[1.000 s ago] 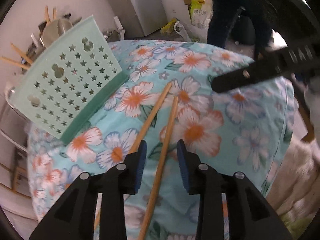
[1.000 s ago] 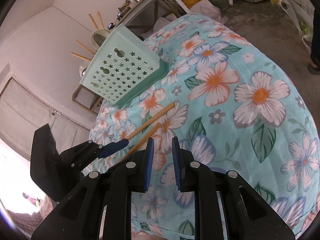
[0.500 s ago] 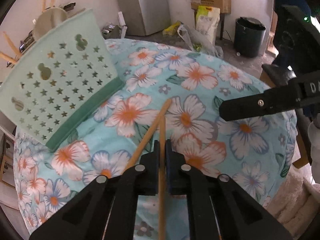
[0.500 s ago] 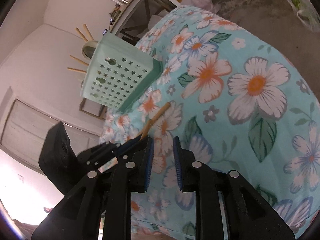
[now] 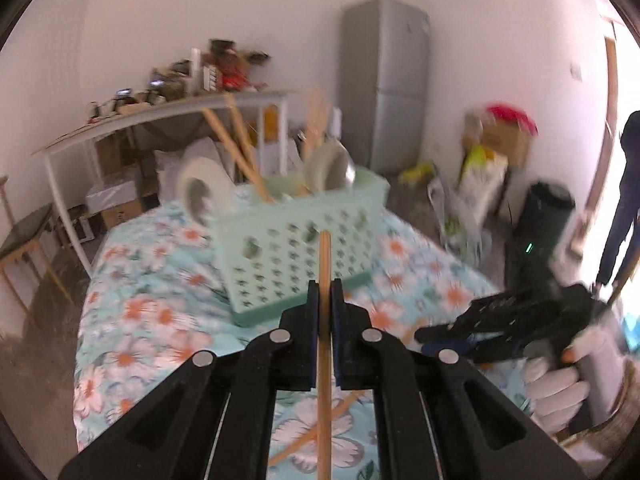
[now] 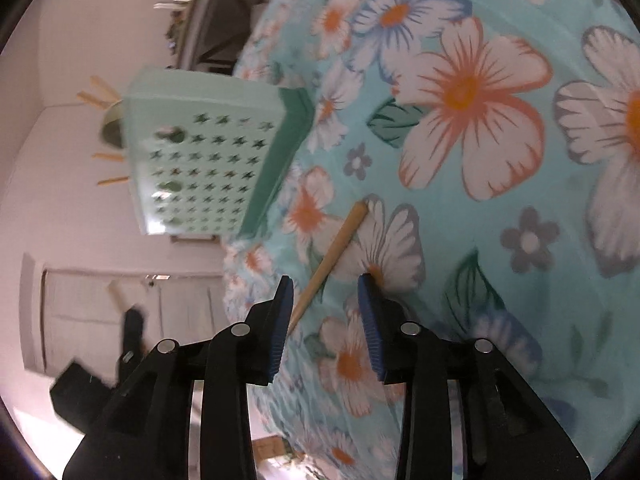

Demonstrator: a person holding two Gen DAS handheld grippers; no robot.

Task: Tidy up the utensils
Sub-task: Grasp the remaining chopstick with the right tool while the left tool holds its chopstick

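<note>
- The green basket [image 5: 304,256] on the flowery cloth [image 5: 160,320] holds chopsticks, a wooden spoon and bowls, all blurry.
- The left gripper [image 5: 325,296] squeezes one chopstick [image 5: 325,264] before the basket.
- The right gripper [image 6: 325,300], jaws just opening, hovers around the other chopstick [image 6: 332,260] near the basket.

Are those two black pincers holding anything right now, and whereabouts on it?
The left gripper pinches a wooden chopstick partway along its shaft. The right gripper holds nothing, its jaws just opening around another chopstick.

Daylit room, fairly bright. Strong blown-out glare far right of the left tool's view and lower left of the right tool's. Motion blur softens both, worst on the perforated mint-green plastic basket [image 5: 304,248]. Heavy fisheye bending, black vignette corners.
</note>
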